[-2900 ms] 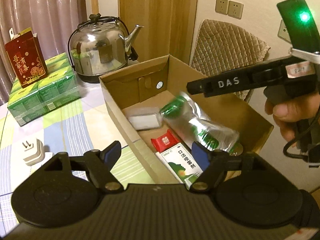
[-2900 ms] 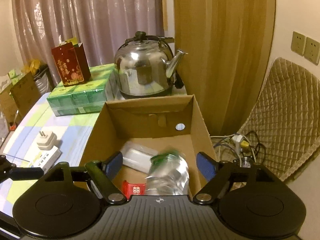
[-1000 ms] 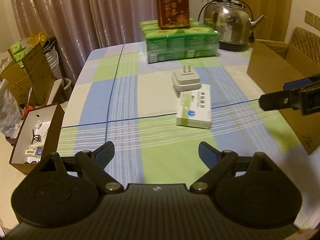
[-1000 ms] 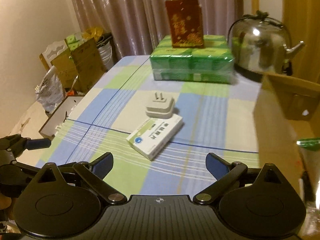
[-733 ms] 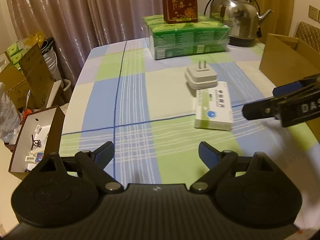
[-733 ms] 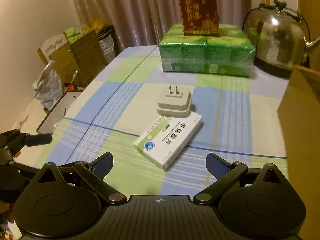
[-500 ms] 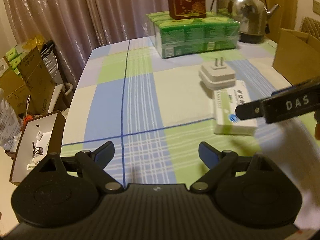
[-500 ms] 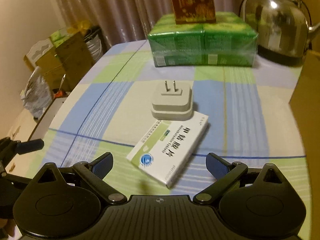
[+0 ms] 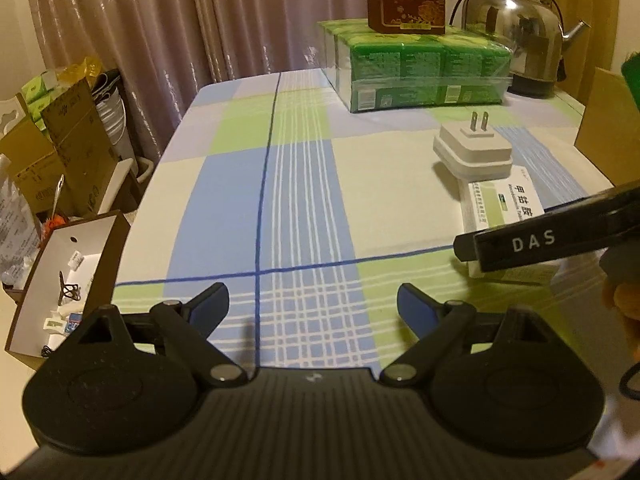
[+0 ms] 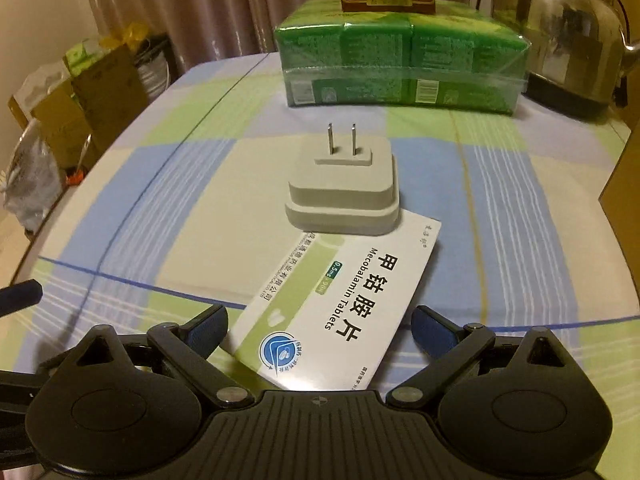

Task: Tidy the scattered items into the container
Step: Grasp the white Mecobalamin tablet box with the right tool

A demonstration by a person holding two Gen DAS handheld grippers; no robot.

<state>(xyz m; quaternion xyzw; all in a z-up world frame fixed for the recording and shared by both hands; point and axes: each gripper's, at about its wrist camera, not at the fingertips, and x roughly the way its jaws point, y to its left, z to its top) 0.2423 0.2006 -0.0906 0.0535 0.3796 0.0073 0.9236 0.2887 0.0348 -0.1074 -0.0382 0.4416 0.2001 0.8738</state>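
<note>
Checked tablecloth (image 10: 160,208) is filling more of both views than a second ago. Tablet box (image 10: 332,304), touching the plug adapter (image 10: 344,188), is lying flat, long axis slanting away rightward, between the closing right gripper (image 10: 318,330) jaws, untouched; left gripper (image 9: 312,308) is gaping empty.

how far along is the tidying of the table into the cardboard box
Done: cannot be judged; only an outer wall of the cardboard box shows, not its inside. In hand: the right tongs are closing around the Mecobalamin tablet box, pads not yet pressing; the left tongs hang open and empty. Left: the tablet box and the white plug adapter resting on its far corner, both on the checked tablecloth.
</note>
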